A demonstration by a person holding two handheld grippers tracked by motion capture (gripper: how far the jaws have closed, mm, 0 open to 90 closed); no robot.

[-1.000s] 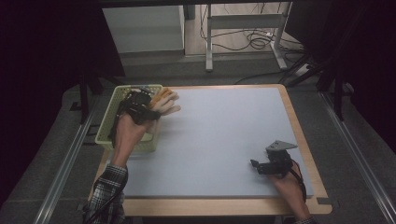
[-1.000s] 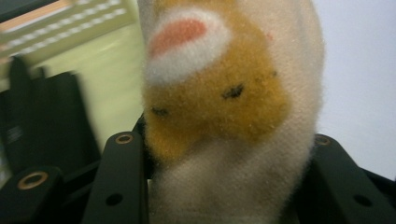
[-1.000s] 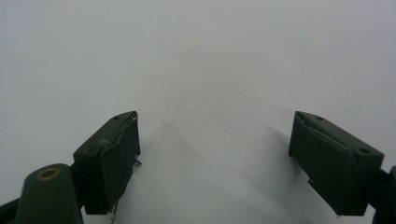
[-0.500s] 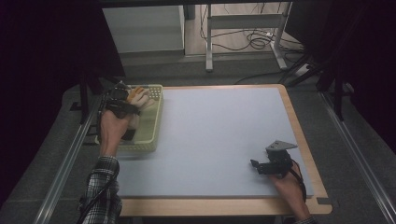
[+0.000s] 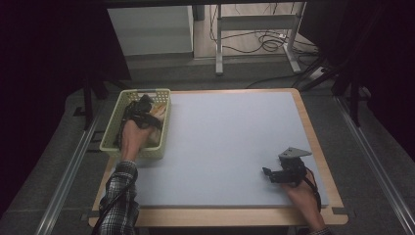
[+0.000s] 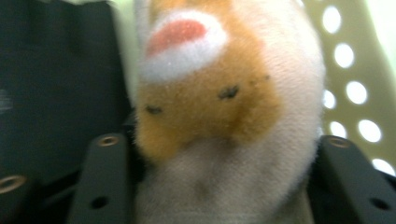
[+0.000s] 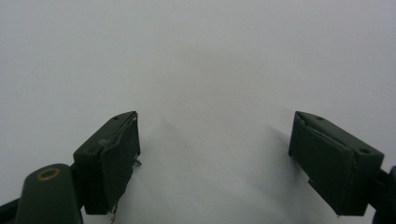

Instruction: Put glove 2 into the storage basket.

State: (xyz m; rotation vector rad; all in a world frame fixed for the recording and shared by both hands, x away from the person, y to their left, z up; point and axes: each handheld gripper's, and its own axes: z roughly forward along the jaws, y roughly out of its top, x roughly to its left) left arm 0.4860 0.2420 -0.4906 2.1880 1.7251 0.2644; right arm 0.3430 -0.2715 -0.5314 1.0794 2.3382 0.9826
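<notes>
The left gripper point(image 6: 219, 186) clamped a fuzzy orange-and-white plush toy point(image 6: 224, 107) inside the perforated plastic basket point(image 5: 111, 139) at the worktop's far-left corner. The right gripper point(image 7: 215, 158) rested near the smooth grey worktop's point(image 5: 230, 142) near-right corner, fingers point(image 7: 112, 158) apart.

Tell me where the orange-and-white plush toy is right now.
The orange-and-white plush toy sits between the left claw's jaws, inside the pale green perforated plastic basket at the table's far-left corner.

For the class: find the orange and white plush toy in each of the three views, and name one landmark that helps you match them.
High view: the plush toy lies in the basket, upper left, at the left gripper.
Left gripper view: centre, between the jaws.
Right gripper view: not in it.
Shared landmark: the basket's perforated wall.
</notes>
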